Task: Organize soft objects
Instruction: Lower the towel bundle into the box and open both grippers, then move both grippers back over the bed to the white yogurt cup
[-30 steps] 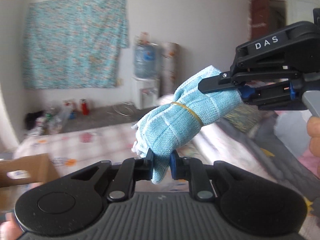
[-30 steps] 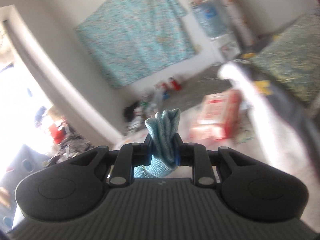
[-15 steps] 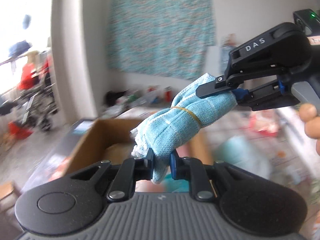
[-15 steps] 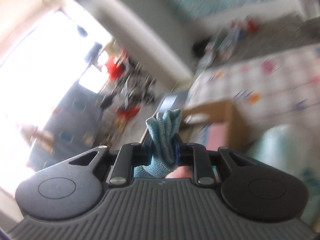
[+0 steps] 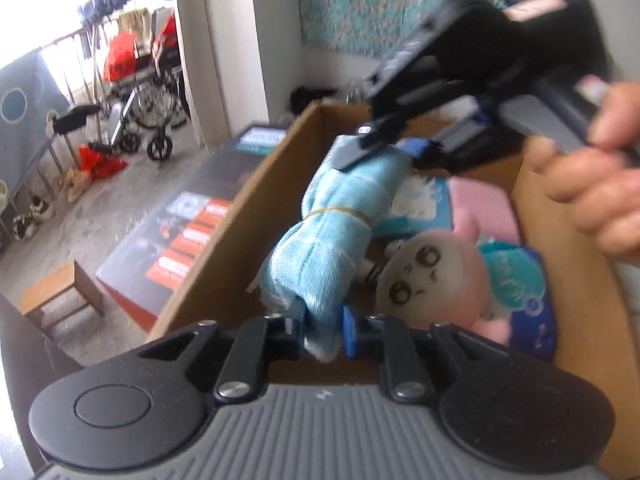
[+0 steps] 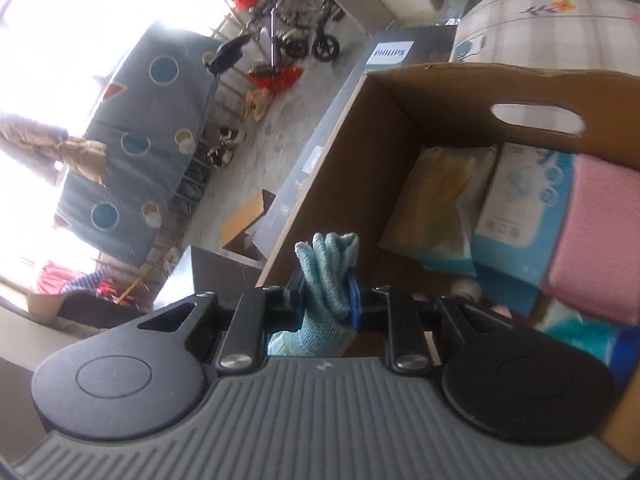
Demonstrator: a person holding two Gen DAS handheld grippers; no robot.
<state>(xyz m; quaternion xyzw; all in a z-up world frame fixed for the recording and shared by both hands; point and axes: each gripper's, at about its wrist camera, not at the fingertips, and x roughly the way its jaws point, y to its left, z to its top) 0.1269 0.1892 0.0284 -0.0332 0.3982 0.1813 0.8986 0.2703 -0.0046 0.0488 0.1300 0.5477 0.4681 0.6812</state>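
A rolled light-blue towel (image 5: 328, 236), bound with a rubber band, hangs between both grippers over an open cardboard box (image 5: 248, 216). My left gripper (image 5: 323, 330) is shut on its near end. My right gripper (image 5: 380, 148) is shut on its far end; in the right wrist view the towel's end (image 6: 330, 276) sticks up between that gripper's (image 6: 328, 300) closed fingers. The box (image 6: 384, 128) holds a pink folded cloth (image 6: 596, 236), a blue-white packet (image 6: 516, 208), a yellowish packet (image 6: 440, 196) and a pink-and-white plush toy (image 5: 436, 276).
A dark printed flat carton (image 5: 188, 232) lies left of the box. A small wooden stool (image 5: 60, 300) stands on the concrete floor. A wheelchair (image 5: 148, 120) and clutter stand by the doorway. A patterned bed (image 6: 552, 28) lies behind the box.
Both grippers have swung left and down with the towel, from above the bed to over the open box. Both grips on the towel are unchanged.
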